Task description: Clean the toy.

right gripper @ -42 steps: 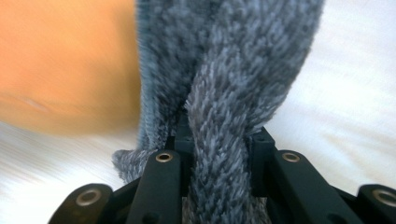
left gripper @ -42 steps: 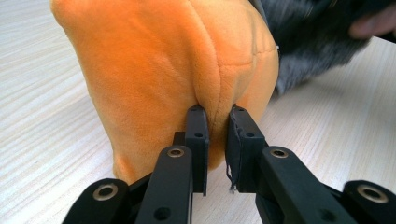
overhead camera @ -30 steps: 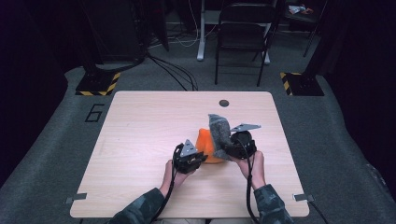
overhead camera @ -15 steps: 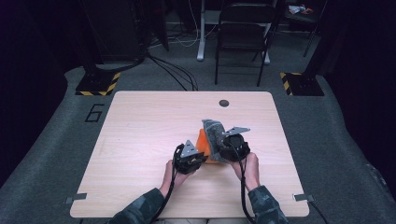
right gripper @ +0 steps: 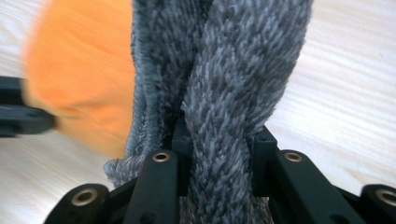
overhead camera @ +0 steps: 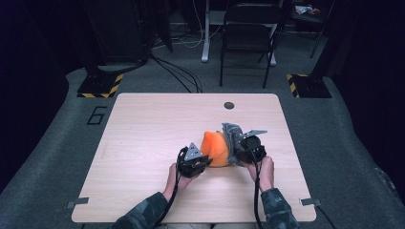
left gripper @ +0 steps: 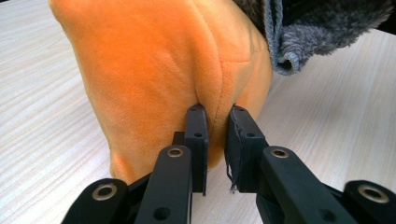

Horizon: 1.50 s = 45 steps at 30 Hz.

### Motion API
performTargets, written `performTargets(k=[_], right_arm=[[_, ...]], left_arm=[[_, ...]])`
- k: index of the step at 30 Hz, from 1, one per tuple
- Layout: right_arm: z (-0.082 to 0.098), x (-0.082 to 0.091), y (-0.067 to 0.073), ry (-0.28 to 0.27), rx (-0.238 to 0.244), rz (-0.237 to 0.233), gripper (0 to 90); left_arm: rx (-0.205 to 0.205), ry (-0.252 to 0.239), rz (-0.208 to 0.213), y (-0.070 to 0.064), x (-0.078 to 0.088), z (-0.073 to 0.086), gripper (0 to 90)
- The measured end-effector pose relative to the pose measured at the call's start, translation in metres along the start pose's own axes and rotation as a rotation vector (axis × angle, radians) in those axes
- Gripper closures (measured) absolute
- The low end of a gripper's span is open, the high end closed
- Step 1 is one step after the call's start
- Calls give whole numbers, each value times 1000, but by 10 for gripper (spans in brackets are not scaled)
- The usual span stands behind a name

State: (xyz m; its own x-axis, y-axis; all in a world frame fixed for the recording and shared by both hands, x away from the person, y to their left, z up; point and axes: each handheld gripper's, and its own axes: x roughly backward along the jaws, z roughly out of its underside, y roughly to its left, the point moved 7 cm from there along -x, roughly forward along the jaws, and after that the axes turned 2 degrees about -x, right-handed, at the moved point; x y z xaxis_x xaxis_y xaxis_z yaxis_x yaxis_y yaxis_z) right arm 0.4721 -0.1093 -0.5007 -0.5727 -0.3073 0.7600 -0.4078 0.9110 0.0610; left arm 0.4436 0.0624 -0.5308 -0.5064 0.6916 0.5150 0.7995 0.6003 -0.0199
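Observation:
An orange plush (overhead camera: 215, 149) sits near the middle of the wooden table (overhead camera: 143, 124), with a grey fuzzy cloth (overhead camera: 232, 138) draped against its right side. My left gripper (overhead camera: 203, 160) comes in from the plush's left. In the left gripper view its jaws (left gripper: 215, 114) are shut, pinching a fold of the orange plush (left gripper: 154, 65), and the grey cloth (left gripper: 317, 32) hangs behind it. My right gripper (overhead camera: 241, 148) is shut on the grey cloth (right gripper: 233, 70), which bunches thickly between the jaws (right gripper: 219, 135). The orange plush (right gripper: 79, 79) lies just left of it there.
A small dark round hole (overhead camera: 229, 105) is set in the table behind the plush. A black chair (overhead camera: 248, 33) and cables stand on the floor beyond the far edge. Bare tabletop spreads to the left and to the front.
My right gripper has sunk a little with the grey cloth, so the cloth now sits lower against the plush. The left gripper has stayed put.

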Motion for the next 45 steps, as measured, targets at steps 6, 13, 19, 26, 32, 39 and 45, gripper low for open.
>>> performTargets(k=[6, 13, 19, 26, 32, 39, 45], right_arm=[[16, -15, -15, 56, -53, -8, 709], [35, -37, -23, 134, -47, 29, 710], [28, -25, -29, 140, -53, 38, 717], [-8, 18, -14, -32, -22, 16, 725], [-5, 6, 15, -5, 39, -52, 730], [0, -3, 11, -21, 11, -60, 730], [-1, -4, 11, -30, -6, -57, 730]], left_arm=[[1, 3, 7, 1, 0, 1, 794], [2, 2, 1, 3, 0, 1, 793], [13, -2, 2, 5, 1, 1, 792], [18, -4, -4, 7, 1, 1, 789], [35, -1, -2, 9, 1, 2, 762], [-52, 7, -41, 1, 1, 1, 460], [-118, 40, -135, 2, -1, 7, 404]])
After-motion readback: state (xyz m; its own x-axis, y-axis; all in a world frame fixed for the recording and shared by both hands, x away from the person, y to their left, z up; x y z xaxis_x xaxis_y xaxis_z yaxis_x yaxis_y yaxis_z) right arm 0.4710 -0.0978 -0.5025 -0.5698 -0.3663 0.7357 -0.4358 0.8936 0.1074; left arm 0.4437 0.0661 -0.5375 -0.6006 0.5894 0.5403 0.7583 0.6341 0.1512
